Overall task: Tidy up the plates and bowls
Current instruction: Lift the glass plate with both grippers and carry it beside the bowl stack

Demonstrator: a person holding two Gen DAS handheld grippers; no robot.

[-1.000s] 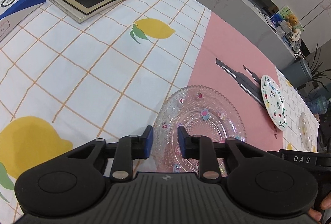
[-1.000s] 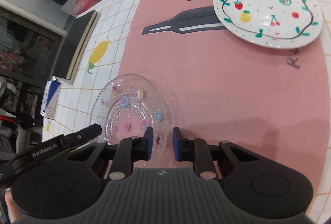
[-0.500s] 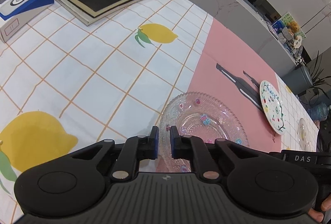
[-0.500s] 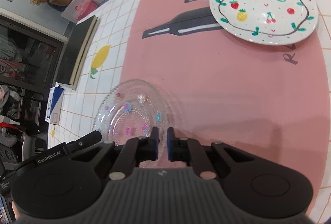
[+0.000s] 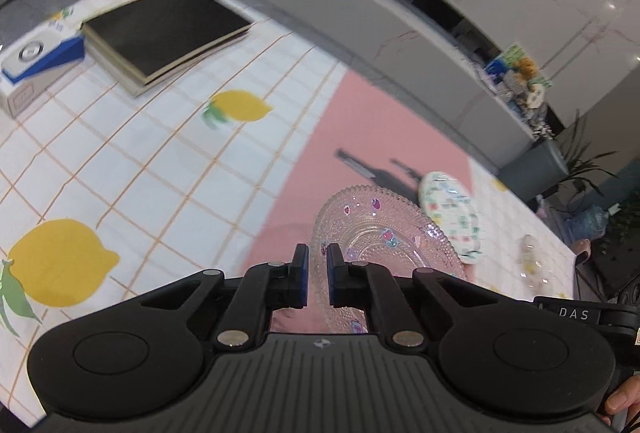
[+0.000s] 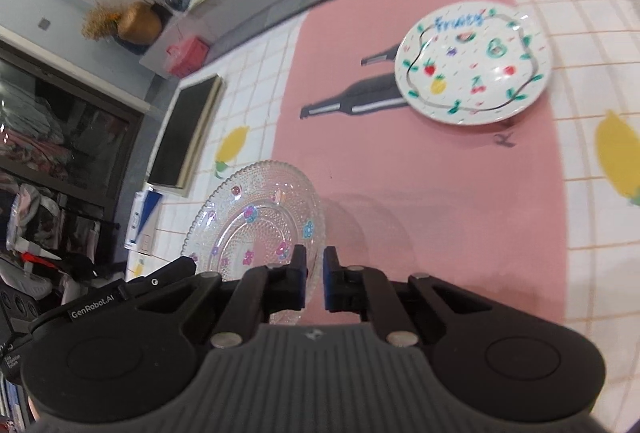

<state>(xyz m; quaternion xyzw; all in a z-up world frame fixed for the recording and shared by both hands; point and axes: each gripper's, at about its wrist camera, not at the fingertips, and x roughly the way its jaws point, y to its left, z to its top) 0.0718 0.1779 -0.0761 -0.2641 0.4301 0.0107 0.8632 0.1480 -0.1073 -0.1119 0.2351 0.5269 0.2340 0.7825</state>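
Note:
A clear glass plate with small coloured flowers is held up off the table, tilted, over the pink part of the cloth. My left gripper is shut on its near left rim. My right gripper is shut on its opposite rim; the glass plate shows at lower left in the right wrist view. A white plate painted with fruits lies flat on the pink cloth further away; it also shows in the left wrist view. A small clear glass dish sits at the far right.
A black book on a second book and a blue and white box lie at the far left of the lemon-print tablecloth. A grey counter runs behind the table.
Both grippers closed onto the glass plate's rim and lifted it off the table. It is now tilted and has moved toward the white fruit plate.

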